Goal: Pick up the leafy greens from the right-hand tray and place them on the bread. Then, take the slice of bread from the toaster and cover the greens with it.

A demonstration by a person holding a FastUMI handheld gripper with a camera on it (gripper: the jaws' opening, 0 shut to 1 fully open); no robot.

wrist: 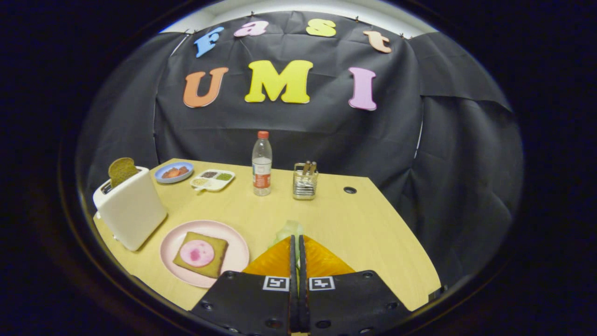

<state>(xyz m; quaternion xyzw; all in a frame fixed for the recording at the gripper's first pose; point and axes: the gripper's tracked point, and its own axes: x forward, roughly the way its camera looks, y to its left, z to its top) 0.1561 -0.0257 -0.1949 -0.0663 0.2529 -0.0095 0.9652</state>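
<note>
Pale leafy greens stick out just past the tips of my gripper, whose two black fingers are pressed together on the leaf. Below the fingers lies the orange tray. To the left of it a pink plate carries a slice of bread topped with a round pink slice. Further left stands a white toaster with a brown bread slice poking up from its slot.
At the back of the wooden table stand a water bottle and a wire cutlery holder. A blue plate of food and a white divided dish sit behind the toaster.
</note>
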